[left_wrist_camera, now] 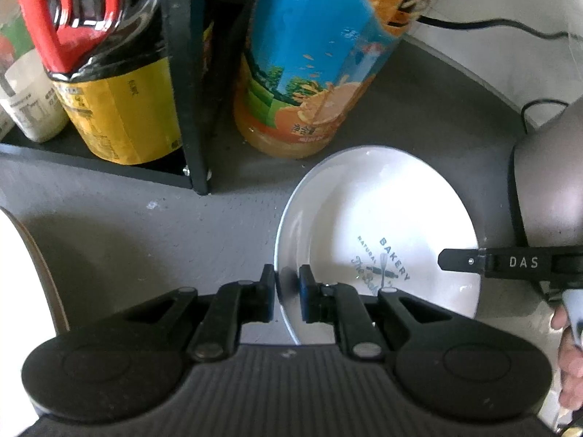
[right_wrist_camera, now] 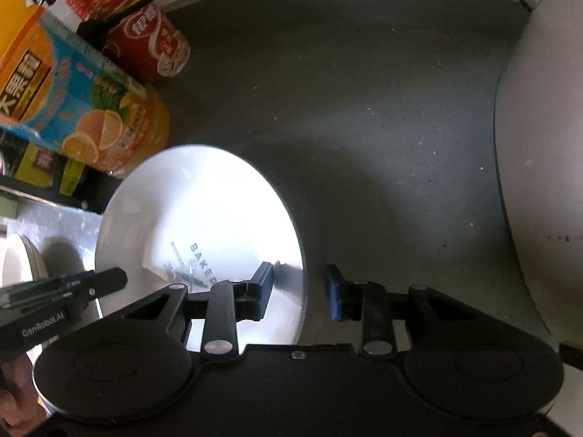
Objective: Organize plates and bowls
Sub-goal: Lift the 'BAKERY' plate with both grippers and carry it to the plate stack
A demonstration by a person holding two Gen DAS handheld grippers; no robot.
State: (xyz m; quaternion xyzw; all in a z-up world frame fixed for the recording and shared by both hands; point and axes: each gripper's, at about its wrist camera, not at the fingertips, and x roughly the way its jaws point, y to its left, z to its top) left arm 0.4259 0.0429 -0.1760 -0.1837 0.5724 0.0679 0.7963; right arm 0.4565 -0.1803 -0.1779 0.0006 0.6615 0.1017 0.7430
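So my left gripper (left_wrist_camera: 286,293) is pinching the near-left rim of the white plate (left_wrist_camera: 382,211), which sits on the grey counter (left_wrist_camera: 127,225) right by the orange juice bottle (left_wrist_camera: 309,73). My right gripper (right_wrist_camera: 299,293) is spread wide, straddling the plate's opposite rim without clamping it.

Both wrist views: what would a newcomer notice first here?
The white plate printed BAKERY on the grey counter, its near-left rim between the left gripper's narrow jaws. The right gripper stands open astride the plate's opposite rim. Behind the plate stands a big orange juice bottle beside a black shelf.
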